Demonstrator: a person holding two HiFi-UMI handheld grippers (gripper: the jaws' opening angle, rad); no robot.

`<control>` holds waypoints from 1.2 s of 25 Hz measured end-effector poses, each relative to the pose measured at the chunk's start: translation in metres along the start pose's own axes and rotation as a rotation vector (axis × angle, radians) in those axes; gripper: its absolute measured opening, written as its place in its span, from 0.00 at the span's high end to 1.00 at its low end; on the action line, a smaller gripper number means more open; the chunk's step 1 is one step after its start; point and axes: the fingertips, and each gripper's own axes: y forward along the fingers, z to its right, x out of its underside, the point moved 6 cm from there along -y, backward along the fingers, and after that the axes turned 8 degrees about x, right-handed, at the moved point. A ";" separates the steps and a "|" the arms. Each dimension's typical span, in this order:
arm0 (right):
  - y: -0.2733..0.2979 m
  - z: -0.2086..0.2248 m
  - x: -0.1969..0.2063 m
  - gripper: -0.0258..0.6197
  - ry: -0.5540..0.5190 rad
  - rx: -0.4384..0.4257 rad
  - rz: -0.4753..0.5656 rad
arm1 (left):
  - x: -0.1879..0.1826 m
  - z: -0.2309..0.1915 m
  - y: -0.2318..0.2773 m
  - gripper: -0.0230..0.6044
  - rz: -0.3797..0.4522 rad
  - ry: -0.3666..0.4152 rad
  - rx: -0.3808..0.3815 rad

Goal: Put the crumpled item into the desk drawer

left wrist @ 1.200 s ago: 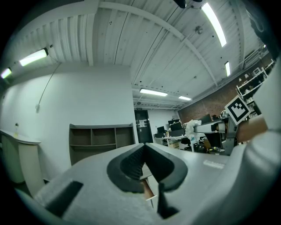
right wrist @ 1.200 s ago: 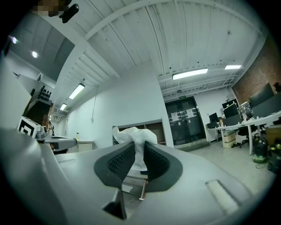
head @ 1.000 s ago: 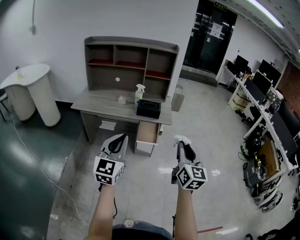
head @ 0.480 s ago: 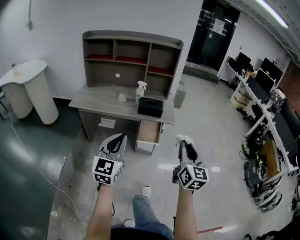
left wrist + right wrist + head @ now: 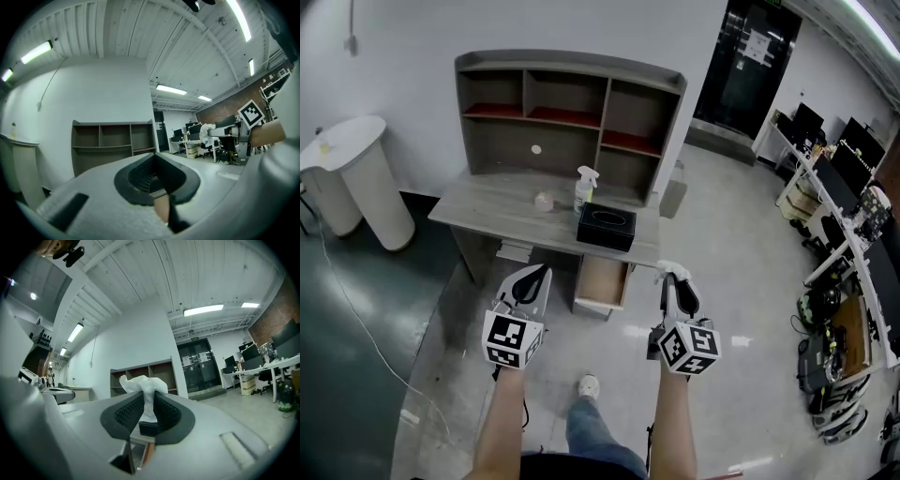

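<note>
My right gripper (image 5: 673,277) is shut on a white crumpled tissue (image 5: 669,272), which sticks up from between the ribbed pads (image 5: 125,414) as a wad (image 5: 140,382). In the right gripper view the gripper (image 5: 145,398) points toward the grey desk. The desk (image 5: 487,208) carries a shelf hutch (image 5: 567,108), and its drawer (image 5: 602,280) stands pulled open just ahead of both grippers. My left gripper (image 5: 534,281) is held level beside the right one, its jaws together with nothing between them; in its own view this gripper (image 5: 153,160) faces the hutch.
On the desk stand a black tissue box (image 5: 606,226), a spray bottle (image 5: 584,190) and a small pale ball (image 5: 543,201). A white rounded counter (image 5: 354,178) is at the left. Workstations (image 5: 848,197) line the right side. My shoe (image 5: 589,385) is on the floor below.
The desk and its open drawer have come nearer and sit lower in the head view. Both grippers keep their pose, the tissue still held in the right one.
</note>
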 end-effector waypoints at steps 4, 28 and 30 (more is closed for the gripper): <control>0.067 0.017 0.002 0.85 -0.006 -0.026 -0.018 | 0.006 -0.034 0.051 0.96 -0.012 -0.012 -0.045; 0.246 0.029 0.125 0.84 0.043 -0.108 -0.266 | 0.111 -0.101 0.206 0.96 -0.167 -0.144 -0.030; 0.238 0.027 0.160 0.84 0.055 -0.109 -0.328 | 0.137 -0.096 0.207 0.96 -0.202 -0.179 -0.014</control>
